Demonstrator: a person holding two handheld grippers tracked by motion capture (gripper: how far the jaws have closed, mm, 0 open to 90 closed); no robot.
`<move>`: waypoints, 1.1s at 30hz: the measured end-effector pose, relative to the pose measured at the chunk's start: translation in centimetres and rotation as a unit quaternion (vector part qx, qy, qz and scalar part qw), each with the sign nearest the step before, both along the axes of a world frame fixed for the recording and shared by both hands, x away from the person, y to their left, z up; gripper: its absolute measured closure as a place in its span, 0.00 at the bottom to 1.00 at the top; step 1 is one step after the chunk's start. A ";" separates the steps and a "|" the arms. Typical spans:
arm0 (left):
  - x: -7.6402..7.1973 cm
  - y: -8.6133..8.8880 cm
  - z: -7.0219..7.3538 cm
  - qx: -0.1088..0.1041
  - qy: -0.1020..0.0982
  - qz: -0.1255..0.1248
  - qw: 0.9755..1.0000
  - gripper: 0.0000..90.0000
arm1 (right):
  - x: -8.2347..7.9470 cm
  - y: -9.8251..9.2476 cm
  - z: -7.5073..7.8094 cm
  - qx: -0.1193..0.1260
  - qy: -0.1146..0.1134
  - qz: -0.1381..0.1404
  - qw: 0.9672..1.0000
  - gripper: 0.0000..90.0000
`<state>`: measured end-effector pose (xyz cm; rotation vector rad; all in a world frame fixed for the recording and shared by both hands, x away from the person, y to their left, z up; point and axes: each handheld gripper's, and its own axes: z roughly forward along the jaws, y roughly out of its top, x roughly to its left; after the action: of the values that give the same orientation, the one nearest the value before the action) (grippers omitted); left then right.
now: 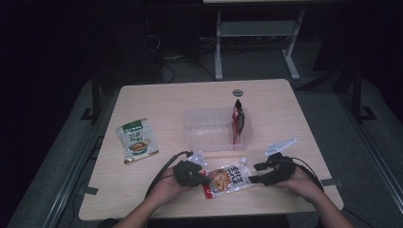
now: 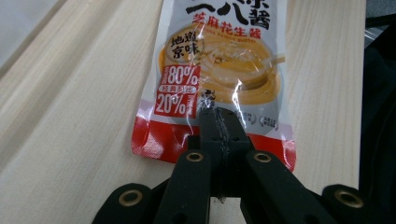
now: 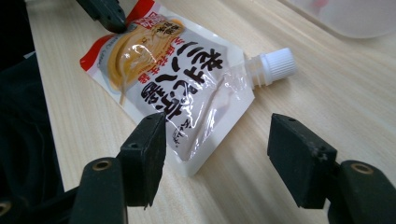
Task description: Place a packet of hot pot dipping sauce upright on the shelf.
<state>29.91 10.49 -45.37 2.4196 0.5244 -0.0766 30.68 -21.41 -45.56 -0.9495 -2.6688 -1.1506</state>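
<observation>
Right gripper view: sauce pouch [image 3: 177, 88] lies ahead of the spread right claw [image 3: 217, 154].

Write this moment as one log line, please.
left gripper: shut on sauce pouch | right gripper: open beside pouch | pouch: on table

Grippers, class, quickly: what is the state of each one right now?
Left gripper: shut on the sauce pouch, at its red end.
Right gripper: open, holding nothing; pouch corner lies between its jaws.

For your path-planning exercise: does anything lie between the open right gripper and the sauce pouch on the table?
Nothing visible does. The right gripper stands open right at the sauce pouch, one jaw over its corner, with bare table around; the left gripper is shut on the far end.
</observation>
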 end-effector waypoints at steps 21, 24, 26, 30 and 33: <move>0.0 0.0 -0.2 0.008 0.000 -0.003 1.000 1.00 | 0.3 1.4 -0.9 0.003 0.033 0.025 0.999 0.41; 0.0 0.0 -0.2 0.008 0.001 -0.002 1.000 1.00 | 0.4 1.6 -1.0 0.010 0.037 0.030 0.999 0.43; 0.0 0.0 -0.3 0.006 0.002 -0.001 1.000 1.00 | 0.5 1.9 -1.1 0.017 0.042 0.033 0.998 0.45; 0.0 0.0 -0.3 0.005 0.002 -0.001 1.000 1.00 | 0.8 2.6 -1.3 0.028 0.047 0.041 0.998 0.47; 0.0 0.0 -0.3 0.005 0.003 -0.001 1.000 1.00 | 1.0 3.1 -1.3 0.034 0.049 0.040 0.997 0.50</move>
<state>29.90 10.48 -45.63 2.4302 0.5256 -0.0830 31.69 -18.30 -46.89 -0.8561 -2.5489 -1.1381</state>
